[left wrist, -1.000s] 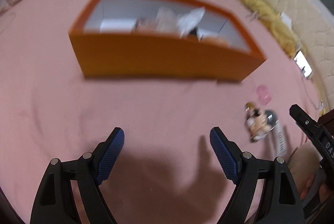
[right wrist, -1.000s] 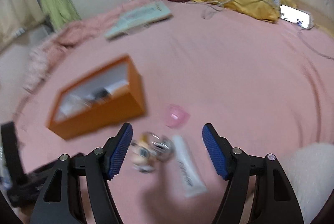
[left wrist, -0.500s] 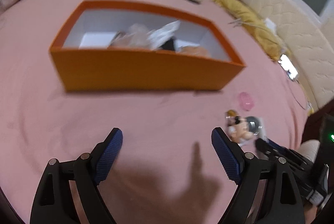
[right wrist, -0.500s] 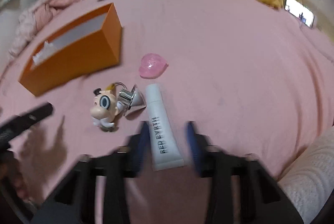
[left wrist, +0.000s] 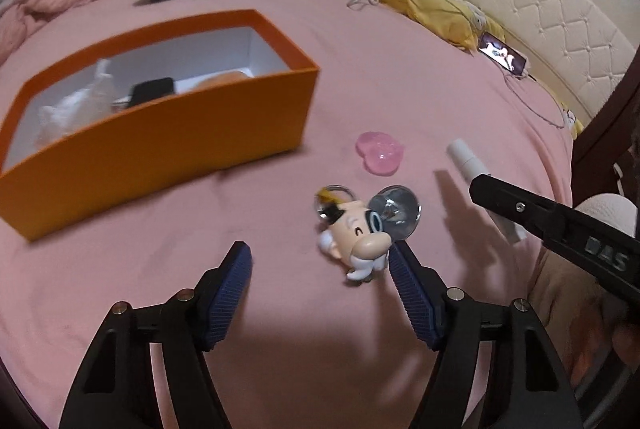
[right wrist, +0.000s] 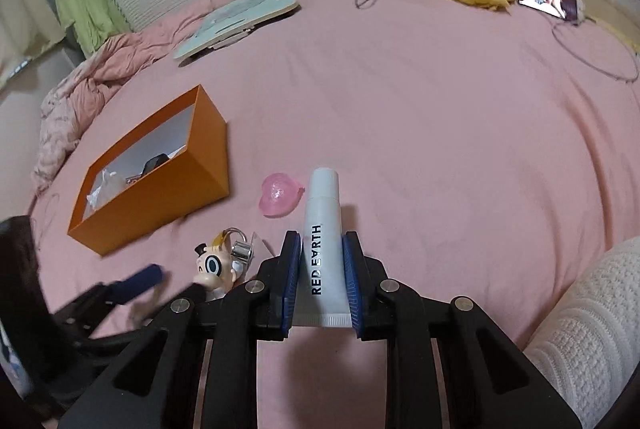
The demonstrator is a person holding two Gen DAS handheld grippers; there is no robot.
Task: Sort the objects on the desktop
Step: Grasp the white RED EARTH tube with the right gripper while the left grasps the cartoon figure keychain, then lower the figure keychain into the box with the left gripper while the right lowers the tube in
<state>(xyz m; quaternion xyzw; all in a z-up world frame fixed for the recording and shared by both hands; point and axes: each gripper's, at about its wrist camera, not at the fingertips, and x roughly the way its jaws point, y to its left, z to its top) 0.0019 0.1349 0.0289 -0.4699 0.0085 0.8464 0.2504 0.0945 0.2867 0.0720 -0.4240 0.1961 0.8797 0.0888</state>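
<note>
White tube [right wrist: 322,249] sits clamped in the right gripper [right wrist: 320,277]; left gripper [left wrist: 320,293] spread wide beside the cartoon keychain [left wrist: 356,237].

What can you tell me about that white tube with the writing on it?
The white tube is a smooth, soft-looking plastic squeeze tube with a round white cap at its far end and a flat crimped seam at the near end. Dark letters along its side read RED EARTH. It lies lengthwise between the blue pads of the right gripper, which are closed against both its sides. It points away over the pink bedspread, cap close to a pink heart-shaped thing. Whether it is lifted or resting, I cannot tell.
</note>
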